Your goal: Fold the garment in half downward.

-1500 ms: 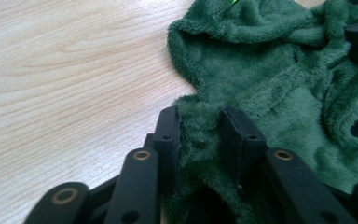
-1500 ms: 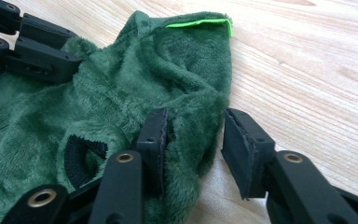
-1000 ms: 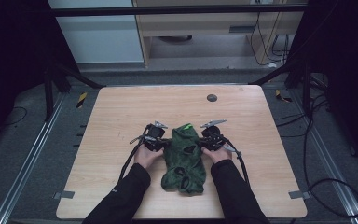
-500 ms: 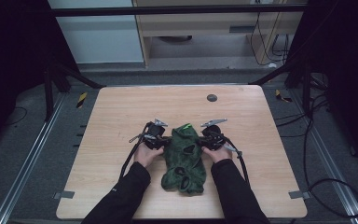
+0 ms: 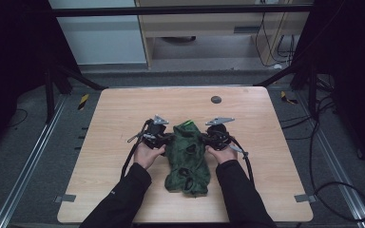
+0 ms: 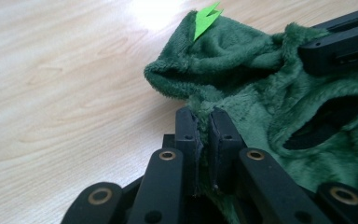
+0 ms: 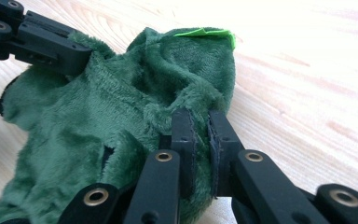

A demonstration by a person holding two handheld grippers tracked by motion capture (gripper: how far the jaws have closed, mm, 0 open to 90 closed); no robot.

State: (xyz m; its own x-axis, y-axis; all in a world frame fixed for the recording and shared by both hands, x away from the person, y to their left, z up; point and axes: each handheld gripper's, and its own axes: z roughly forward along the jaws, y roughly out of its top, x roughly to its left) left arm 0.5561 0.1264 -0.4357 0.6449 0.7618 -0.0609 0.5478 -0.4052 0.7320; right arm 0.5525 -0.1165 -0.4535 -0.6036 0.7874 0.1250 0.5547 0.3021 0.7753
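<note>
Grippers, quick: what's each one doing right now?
Left gripper: closed, fingers pinching the green plush garment at its edge.
Right gripper: closed on the same garment's other side.

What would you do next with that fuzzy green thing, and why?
Probably lift both hands together. The left gripper and right gripper each have their jaws shut on an opposite edge of the green fleece garment, which lies crumpled on the table.
</note>
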